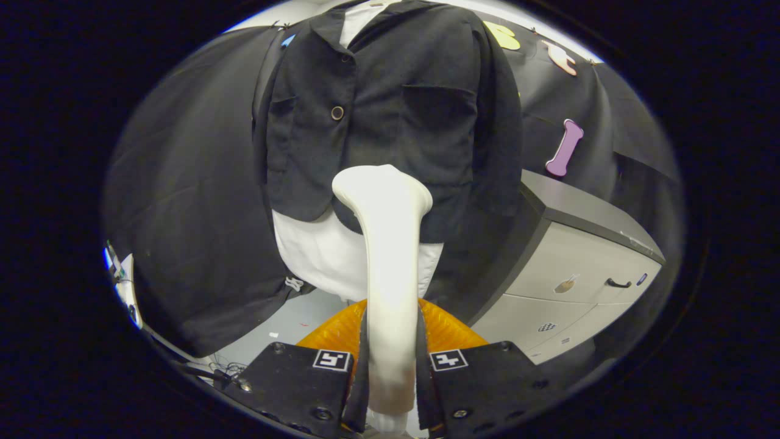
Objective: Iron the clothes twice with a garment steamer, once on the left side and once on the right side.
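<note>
Gripper view: the gripper (390, 372) pinches the white plastic garment steamer (385, 244), its long axis pointing up and ahead. Its head meets the hanging black buttoned jacket (390, 116) near the lower middle.

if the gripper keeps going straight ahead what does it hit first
The gripper is shut on the steamer, so the steamer's head would probably meet the black jacket first, near its lower hem. Depth is hard to judge here.
</note>
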The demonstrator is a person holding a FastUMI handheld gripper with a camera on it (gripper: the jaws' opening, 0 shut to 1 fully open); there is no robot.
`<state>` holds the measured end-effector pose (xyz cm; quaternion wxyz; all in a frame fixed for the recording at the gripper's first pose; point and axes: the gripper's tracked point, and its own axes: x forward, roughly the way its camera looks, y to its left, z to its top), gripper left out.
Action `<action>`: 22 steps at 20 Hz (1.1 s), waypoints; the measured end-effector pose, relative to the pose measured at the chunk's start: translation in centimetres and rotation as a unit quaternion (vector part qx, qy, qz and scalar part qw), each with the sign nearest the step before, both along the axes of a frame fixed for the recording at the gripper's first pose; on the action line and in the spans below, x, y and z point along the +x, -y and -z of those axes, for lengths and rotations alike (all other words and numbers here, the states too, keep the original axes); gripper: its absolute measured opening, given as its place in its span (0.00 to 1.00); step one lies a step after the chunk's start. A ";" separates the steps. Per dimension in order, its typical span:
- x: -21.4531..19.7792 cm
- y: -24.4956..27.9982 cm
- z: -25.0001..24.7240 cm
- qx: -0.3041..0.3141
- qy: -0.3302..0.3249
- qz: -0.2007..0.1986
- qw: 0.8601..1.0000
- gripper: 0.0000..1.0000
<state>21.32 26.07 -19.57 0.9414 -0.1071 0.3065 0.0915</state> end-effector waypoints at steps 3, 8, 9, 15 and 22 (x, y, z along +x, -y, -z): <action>-0.2 -0.3 -0.5 0.010 -0.005 -0.003 1.000 0.34; 0.9 -3.7 -5.9 0.035 0.067 -0.038 0.996 0.34; 1.1 -4.7 -7.3 0.042 0.080 -0.049 0.995 0.34; 2.9 -10.7 -16.6 0.078 0.195 -0.121 0.970 0.34; 5.4 -16.2 -26.6 0.113 0.299 -0.167 0.933 0.34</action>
